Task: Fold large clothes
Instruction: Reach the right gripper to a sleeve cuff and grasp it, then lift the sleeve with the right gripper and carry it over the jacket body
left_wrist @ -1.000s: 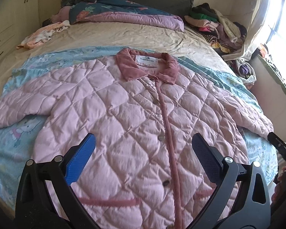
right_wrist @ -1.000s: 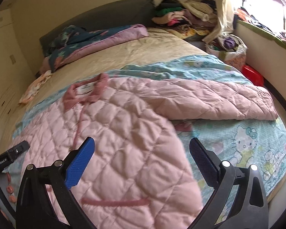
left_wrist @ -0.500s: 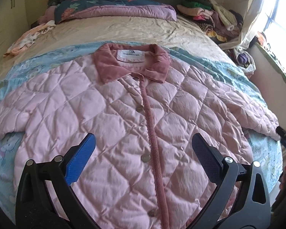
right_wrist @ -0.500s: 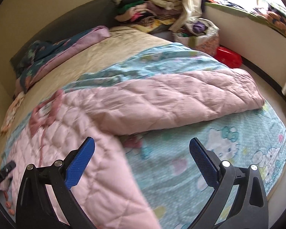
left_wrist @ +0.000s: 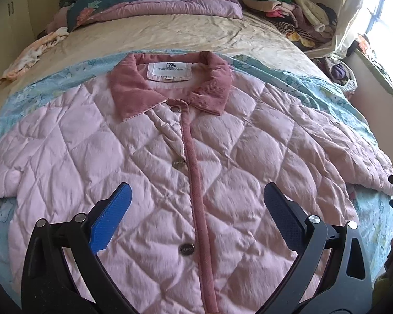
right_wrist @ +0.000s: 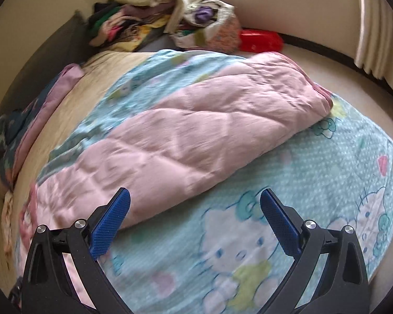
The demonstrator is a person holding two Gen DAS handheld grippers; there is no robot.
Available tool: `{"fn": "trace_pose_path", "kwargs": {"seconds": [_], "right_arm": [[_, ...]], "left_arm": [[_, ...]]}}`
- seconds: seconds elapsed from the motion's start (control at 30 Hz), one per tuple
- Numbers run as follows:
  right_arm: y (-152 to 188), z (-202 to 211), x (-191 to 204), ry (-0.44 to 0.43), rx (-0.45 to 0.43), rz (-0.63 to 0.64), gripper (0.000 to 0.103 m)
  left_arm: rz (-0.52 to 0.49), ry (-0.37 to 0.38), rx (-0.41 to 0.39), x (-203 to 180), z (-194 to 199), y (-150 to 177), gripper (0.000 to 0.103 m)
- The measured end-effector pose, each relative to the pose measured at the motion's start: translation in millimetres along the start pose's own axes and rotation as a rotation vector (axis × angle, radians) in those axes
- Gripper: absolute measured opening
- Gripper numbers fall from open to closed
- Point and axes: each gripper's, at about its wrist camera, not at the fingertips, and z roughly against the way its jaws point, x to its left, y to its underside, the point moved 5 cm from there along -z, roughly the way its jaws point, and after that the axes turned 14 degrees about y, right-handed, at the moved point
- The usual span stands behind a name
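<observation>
Moved: my right gripper (right_wrist: 195, 204) has swung out to the jacket's sleeve (right_wrist: 196, 136).
Grippers: both spread apart, empty; left gripper (left_wrist: 196, 198) above the jacket (left_wrist: 144, 157).
Technique: I'd pinch the cuff (right_wrist: 319, 96) and fold inward.

A pink quilted jacket (left_wrist: 133, 157) lies face up and spread flat on the bed, buttoned down a darker pink corduroy placket, with metal snaps showing. Its corduroy collar (left_wrist: 170, 86) lies open toward the headboard, white label visible inside. One sleeve (right_wrist: 196, 130) stretches out sideways over the blue cartoon sheet, its cuff near the bed edge.
</observation>
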Motion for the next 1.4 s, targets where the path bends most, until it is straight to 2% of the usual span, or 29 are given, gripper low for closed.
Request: {"fn": "trace_pose_path", "kwargs": {"seconds": [0.27,0.6,0.67,0.7,0.73,0.77,0.87,0.97,1.13,1.4], "right_arm": [[-22.3,-46.7,-34.0,0.021,0.073,-0.17,0.099],[-57.8,-75.2,-63.3,-0.026,0.031,-0.349,0.098],[-61.7,-76.6,-70.9,-0.016,0.017,-0.385,0.086],[-63.5,-77.5,-73.3,-0.013,0.013,-0.4,0.083],[-64.8,-76.7,-75.3,-0.023,0.008,-0.415,0.073],[-67.6,-76.7,-76.2,-0.03,0.0,-0.419,0.056],[-76.7,-65.0,-72.3,-0.087,-0.055,-0.385,0.038],[-86.2,-37.3,-59.8,-0.123,-0.139,-0.299,0.027],[-96.5,20.8,-21.9,-0.175,-0.255,-0.15,0.025],[-101.9,100.0,35.9,-0.262,-0.382,0.007,0.024]], "left_arm": [[0.031,-0.001,0.003,11.4,-13.8,-12.6,0.095],[0.051,-0.036,-0.017,23.0,-15.5,-23.0,0.095],[0.051,-0.045,-0.02,23.7,-14.7,-23.2,0.095],[0.053,-0.05,-0.021,24.2,-14.0,-23.2,0.095],[0.055,-0.052,-0.022,24.8,-13.1,-23.3,0.095],[0.058,-0.052,-0.023,25.2,-11.8,-23.4,0.095],[0.055,-0.053,-0.031,25.1,-6.7,-24.3,0.095],[0.051,-0.051,-0.035,24.5,-0.6,-25.3,0.095],[0.044,-0.035,-0.053,20.0,15.1,-30.5,0.095],[0.03,-0.018,-0.087,19.0,43.0,-38.4,0.095]]}}
